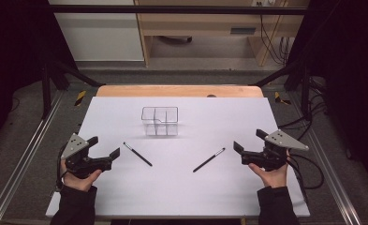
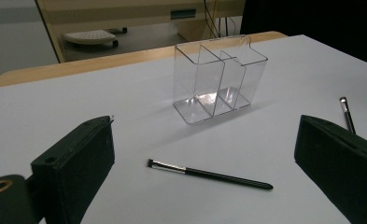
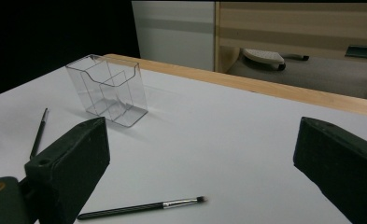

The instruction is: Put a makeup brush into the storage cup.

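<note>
Resting low over white worktop (image 1: 181, 187), both claws spread wide, gripping nothing. Left claw (image 1: 106, 148) at left edge; left brush (image 1: 137, 154) just beside it, flat, bristle end pointing away from person. Right claw (image 1: 249, 142) at right edge; right brush (image 1: 209, 160) near it, flat, bristles toward far right. Clear organizer (image 1: 160, 120) upright at mid-worktop beyond brushes, compartments empty, well apart from both claws. Nothing between claws and brushes. Cables (image 1: 308, 171) trail off right edge.
</note>
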A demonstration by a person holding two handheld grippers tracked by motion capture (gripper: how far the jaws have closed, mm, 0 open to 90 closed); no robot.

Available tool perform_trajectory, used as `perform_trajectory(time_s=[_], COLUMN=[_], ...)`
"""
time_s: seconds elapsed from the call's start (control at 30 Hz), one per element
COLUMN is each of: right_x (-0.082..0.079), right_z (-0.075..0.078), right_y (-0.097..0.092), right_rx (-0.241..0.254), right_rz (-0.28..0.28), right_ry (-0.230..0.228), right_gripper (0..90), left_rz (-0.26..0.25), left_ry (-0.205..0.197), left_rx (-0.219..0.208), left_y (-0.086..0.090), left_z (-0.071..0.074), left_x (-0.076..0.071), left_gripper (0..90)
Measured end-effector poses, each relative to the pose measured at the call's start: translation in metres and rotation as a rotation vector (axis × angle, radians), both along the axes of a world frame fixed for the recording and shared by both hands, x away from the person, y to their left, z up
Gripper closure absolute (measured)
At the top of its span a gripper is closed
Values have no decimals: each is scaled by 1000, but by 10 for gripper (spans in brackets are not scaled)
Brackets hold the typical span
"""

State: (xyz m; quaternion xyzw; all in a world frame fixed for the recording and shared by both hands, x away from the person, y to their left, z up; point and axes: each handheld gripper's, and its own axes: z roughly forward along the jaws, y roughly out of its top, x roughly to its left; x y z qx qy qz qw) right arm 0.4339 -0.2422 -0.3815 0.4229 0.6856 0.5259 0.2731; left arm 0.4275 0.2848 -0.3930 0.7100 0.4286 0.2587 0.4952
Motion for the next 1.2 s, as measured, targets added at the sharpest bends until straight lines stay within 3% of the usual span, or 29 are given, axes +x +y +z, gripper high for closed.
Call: perform_trajectory(time_s=[0.43,0.83,1.2], right_x=[-2,-1,10], right_z=[-1,-1,-16], right_y=[7,26,41], right_rx=[-33,-85,-151], right_rz=[0,67,122], right_ry=[37,55,124], right_gripper=[41,42,41], left_rz=[-10,-29,-38], left_ry=[6,20,31], left_rx=[16,35,49], left_y=[-5,-13,-17], left_z=[-2,-7,-11], left_x=[-3,-3,-2], left_gripper=[44,44,44])
